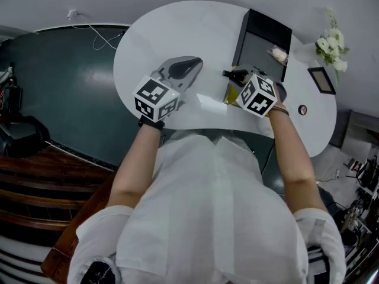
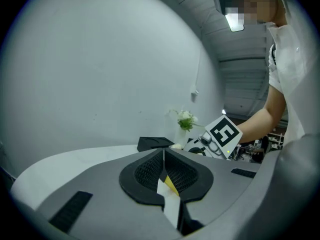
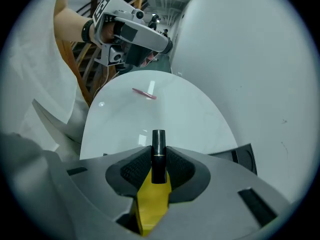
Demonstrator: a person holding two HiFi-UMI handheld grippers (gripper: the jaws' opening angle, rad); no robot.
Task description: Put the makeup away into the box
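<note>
right gripper [image 3: 158,159]: my jaws are clamped on a lipstick [image 3: 158,143], gripped mid-barrel with one end poking out past the pads.
left gripper [image 2: 163,156]: pads pressed together, nothing between them; it hangs above the table [image 1: 177,28].
box [image 1: 260,43]: black and open, at the table's far right; the lipstick sits just beside its near corner, not in yet.
risk, slip: the tube is round and slick, so I reckon it could pivot or slide in the pads if I tilt hard.
risk, clip: the tube's end may catch the box wall and shove the box.
risk, leftover: the thin pink stick [image 3: 144,93] lying on the table looks easy to miss, and it may roll.
materials: lipstick is glossy black with a gold band; pads dark and ribbed; table white and shiny; box matte, rigid, rectangular.
</note>
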